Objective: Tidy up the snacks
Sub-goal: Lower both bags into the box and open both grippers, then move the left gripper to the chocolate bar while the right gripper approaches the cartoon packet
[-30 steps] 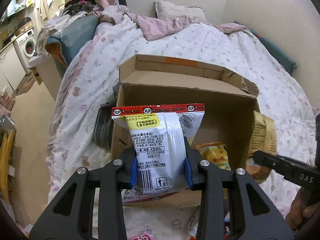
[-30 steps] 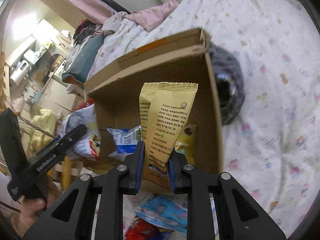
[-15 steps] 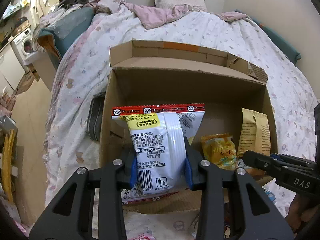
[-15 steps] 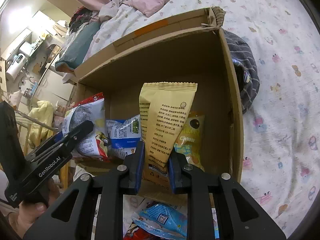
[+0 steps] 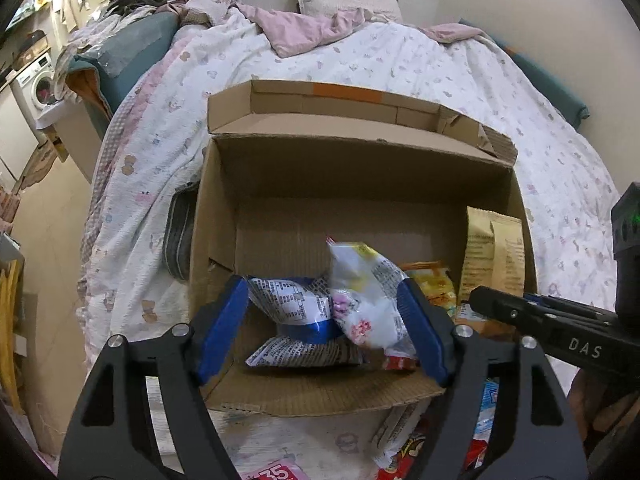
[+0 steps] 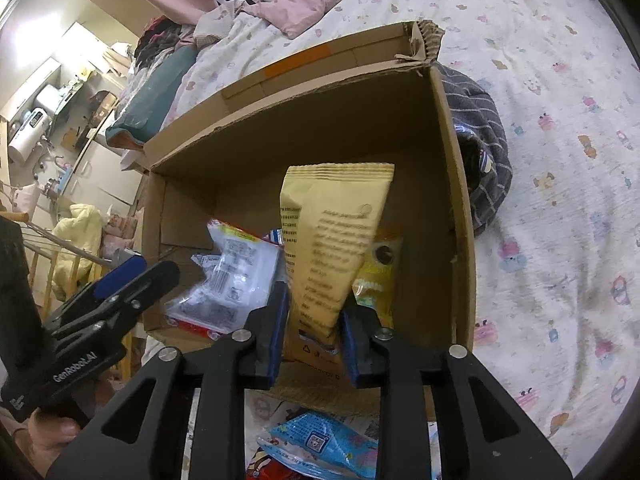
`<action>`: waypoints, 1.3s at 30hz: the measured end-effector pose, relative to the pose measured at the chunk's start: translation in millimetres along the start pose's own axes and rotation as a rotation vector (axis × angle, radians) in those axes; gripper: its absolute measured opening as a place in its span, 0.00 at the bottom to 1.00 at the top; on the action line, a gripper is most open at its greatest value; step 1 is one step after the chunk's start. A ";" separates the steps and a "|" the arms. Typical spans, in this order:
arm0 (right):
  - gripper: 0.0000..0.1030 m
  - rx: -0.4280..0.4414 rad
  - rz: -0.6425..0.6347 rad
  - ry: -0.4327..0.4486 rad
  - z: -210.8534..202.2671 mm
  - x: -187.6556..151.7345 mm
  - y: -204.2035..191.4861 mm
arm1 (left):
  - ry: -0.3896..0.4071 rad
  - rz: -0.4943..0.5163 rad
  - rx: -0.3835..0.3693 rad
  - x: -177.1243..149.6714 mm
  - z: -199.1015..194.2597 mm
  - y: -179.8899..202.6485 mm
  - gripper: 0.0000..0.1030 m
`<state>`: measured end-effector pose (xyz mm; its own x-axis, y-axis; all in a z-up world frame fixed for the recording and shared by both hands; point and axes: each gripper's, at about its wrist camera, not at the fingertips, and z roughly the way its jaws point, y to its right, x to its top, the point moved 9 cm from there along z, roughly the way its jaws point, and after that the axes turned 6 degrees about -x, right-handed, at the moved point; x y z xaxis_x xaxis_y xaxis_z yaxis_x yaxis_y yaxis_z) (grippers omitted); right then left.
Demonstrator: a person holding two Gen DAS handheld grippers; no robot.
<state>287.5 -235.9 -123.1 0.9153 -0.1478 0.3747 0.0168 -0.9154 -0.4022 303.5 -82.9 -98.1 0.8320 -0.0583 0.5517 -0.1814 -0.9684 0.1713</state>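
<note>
An open cardboard box (image 5: 216,216) lies on the bed. My left gripper (image 5: 324,320) is open at the box's front edge. The white snack bag with red trim (image 5: 364,300) is blurred between the fingers, dropping onto a blue-and-white bag (image 5: 292,304) inside the box. My right gripper (image 6: 314,332) is shut on a tan snack bag (image 6: 336,236), held upright inside the box's right side (image 6: 456,200). The tan bag also shows in the left wrist view (image 5: 494,252). A yellow bag (image 6: 376,280) lies behind it.
More snack packets lie on the bed in front of the box, blue (image 6: 320,444) and red (image 5: 408,456) ones among them. A dark striped cloth (image 6: 484,152) lies against the box's right wall. A pink blanket and pillow (image 5: 344,0) lie at the bed's head.
My left gripper has opened and let go of the white snack bag, which now falls into the box. Both grippers moved closer over the box; the right one still holds the tan bag.
</note>
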 end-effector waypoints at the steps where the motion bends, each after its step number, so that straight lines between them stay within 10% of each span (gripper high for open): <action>1: 0.45 -0.005 -0.003 0.002 -0.4 0.3 0.1 | 0.001 -0.002 0.002 0.2 -0.3 -1.4 0.72; 4: 0.68 -0.010 -0.008 0.039 -6.8 3.7 -0.6 | 0.004 -0.016 -0.001 0.3 -2.2 -5.5 0.72; 39: 0.68 0.012 -0.012 0.142 -71.6 -12.6 -0.7 | 0.004 -0.063 0.000 -25.4 -55.6 -12.1 0.72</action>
<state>247.1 -260.2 -67.8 0.8487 -0.1889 0.4940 0.0334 -0.9130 -0.4065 255.4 -56.2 -68.8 0.8396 0.0038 0.5432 -0.1288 -0.9701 0.2058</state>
